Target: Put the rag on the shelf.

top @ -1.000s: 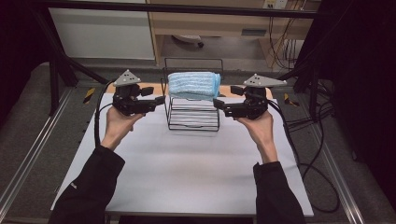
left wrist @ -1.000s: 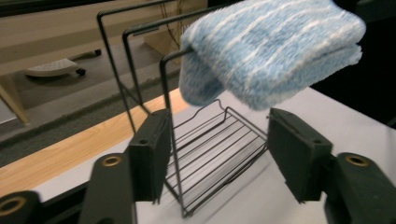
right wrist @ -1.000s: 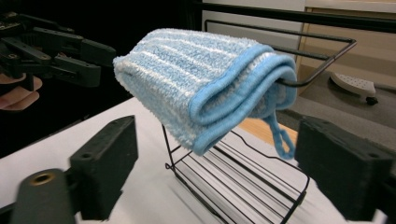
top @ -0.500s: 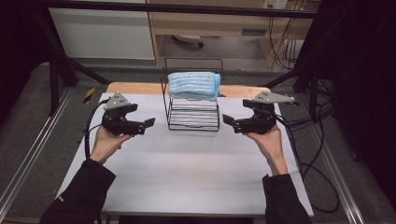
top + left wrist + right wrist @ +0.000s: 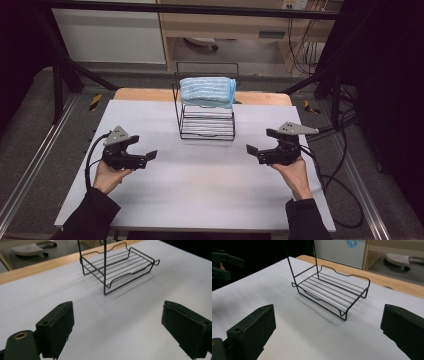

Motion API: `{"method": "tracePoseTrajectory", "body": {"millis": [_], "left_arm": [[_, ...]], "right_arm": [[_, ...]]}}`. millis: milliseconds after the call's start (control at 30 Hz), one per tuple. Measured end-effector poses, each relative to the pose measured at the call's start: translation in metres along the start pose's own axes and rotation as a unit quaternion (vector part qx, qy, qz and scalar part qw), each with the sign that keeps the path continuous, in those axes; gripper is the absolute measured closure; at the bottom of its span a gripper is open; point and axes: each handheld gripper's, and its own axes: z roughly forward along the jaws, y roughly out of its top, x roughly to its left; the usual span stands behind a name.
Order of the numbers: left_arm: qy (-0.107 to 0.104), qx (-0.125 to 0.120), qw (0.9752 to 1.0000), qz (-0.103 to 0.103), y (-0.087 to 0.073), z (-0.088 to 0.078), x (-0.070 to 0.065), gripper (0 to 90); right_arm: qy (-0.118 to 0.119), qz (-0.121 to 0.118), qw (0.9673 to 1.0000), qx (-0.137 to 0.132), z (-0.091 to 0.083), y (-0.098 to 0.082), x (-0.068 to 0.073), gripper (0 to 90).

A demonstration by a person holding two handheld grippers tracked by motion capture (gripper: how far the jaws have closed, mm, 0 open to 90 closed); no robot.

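Note:
A black wire rack [image 5: 206, 120] stands at the back middle of the white table [image 5: 200, 200]. A folded light-blue towel [image 5: 207, 91] lies on its top tier; the lower tier [image 5: 117, 265] [image 5: 332, 291] holds nothing. My left gripper [image 5: 145, 148] [image 5: 117, 315] is low over the table, left of and nearer than the rack. Its jaws have just been opening and stand wide with nothing between them. My right gripper [image 5: 260, 141] [image 5: 329, 320] mirrors it on the right, its jaws also just opened wide around nothing.
A wooden strip [image 5: 145, 95] runs along the table's far edge. Cables [image 5: 340, 165] trail off the right side. Black frame posts [image 5: 60, 85] stand at the far corners. The left gripper [image 5: 223, 262] appears far off in the right gripper view.
Both hands have drawn back from beside the towel on the rack, moving toward me, downward and outward. The towel stays on the top tier. Both pairs of jaws have spread wider.

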Motion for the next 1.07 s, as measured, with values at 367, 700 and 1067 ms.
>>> {"method": "tracePoseTrajectory", "body": {"millis": [367,700,1067], "left_arm": [[-0.006,0.023,0.9997,-0.01,-0.049,-0.006,0.008,11.5],[0.004,0.044,0.9989,-0.012,-0.074,-0.009,0.014,11.6],[0.002,0.049,0.9988,-0.011,-0.079,-0.009,0.014,11.6]], "right_arm": [[0.001,0.023,0.9994,0.027,-0.008,-0.057,-0.012,0.4],[-0.001,0.035,0.9985,0.041,-0.02,-0.099,-0.02,0.4],[-0.005,0.027,0.9981,0.055,-0.02,-0.108,-0.021,0.4]]}}
